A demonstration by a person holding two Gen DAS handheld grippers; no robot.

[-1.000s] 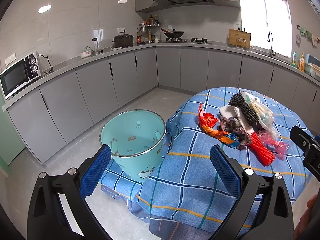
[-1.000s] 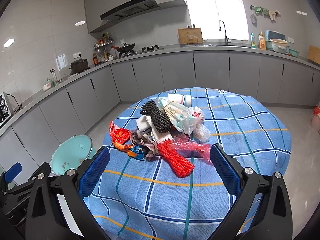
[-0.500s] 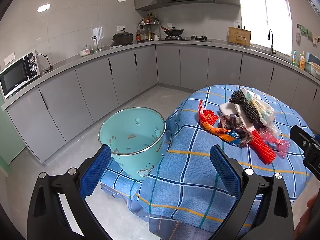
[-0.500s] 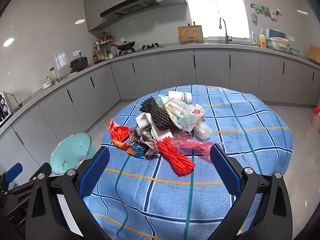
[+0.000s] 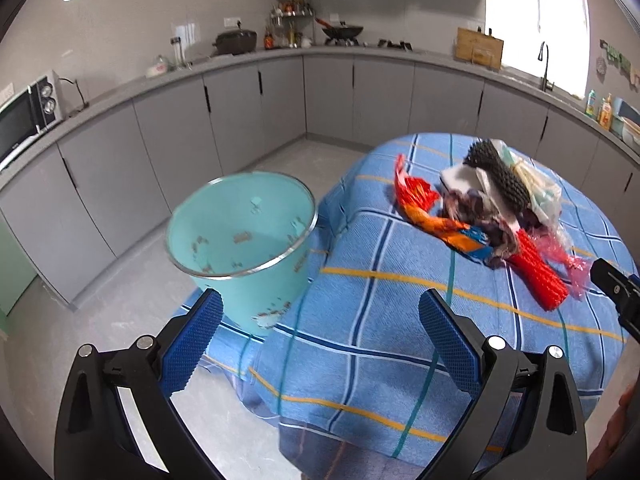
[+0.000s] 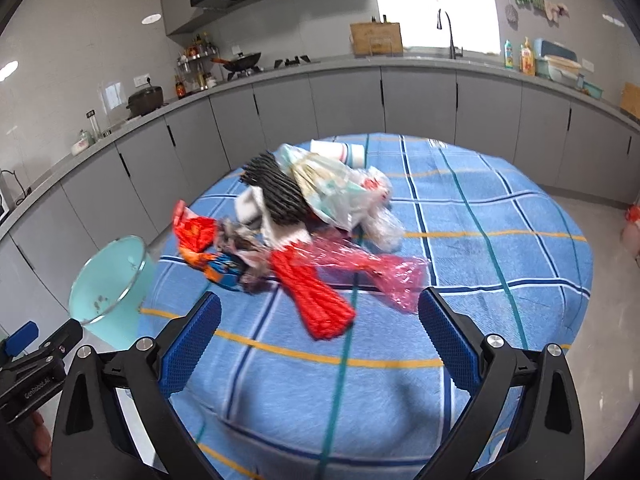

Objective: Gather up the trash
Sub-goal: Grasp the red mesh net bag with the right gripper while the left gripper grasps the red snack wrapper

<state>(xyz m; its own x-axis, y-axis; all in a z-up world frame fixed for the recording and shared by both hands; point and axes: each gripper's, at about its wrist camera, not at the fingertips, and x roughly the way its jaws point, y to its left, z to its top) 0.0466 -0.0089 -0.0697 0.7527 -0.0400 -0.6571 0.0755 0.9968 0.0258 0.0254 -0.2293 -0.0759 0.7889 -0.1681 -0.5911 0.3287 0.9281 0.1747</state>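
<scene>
A pile of trash (image 6: 304, 208) lies on the round table with the blue checked cloth (image 6: 500, 220). It holds a red foam net (image 6: 316, 296), a pink plastic bag (image 6: 384, 272), a red-orange wrapper (image 6: 196, 232) and a black net (image 6: 280, 192). My right gripper (image 6: 320, 308) hovers just short of the red net; its jaws are closing, with nothing between them. A teal bin (image 5: 240, 236) stands on the floor at the table's left edge. My left gripper (image 5: 320, 308) is open and empty, above the cloth's edge beside the bin. The pile (image 5: 488, 200) lies to its upper right.
Grey kitchen cabinets and a worktop curve round the back of the room. A microwave (image 5: 28, 120) stands at the far left, a sink tap (image 6: 448, 32) under the window. Grey floor lies between bin and cabinets. A person's hand shows at the lower left of the right wrist view.
Both grippers have come down and forward. The bin and the trash pile now look larger and closer in both views. Nothing has been picked up.
</scene>
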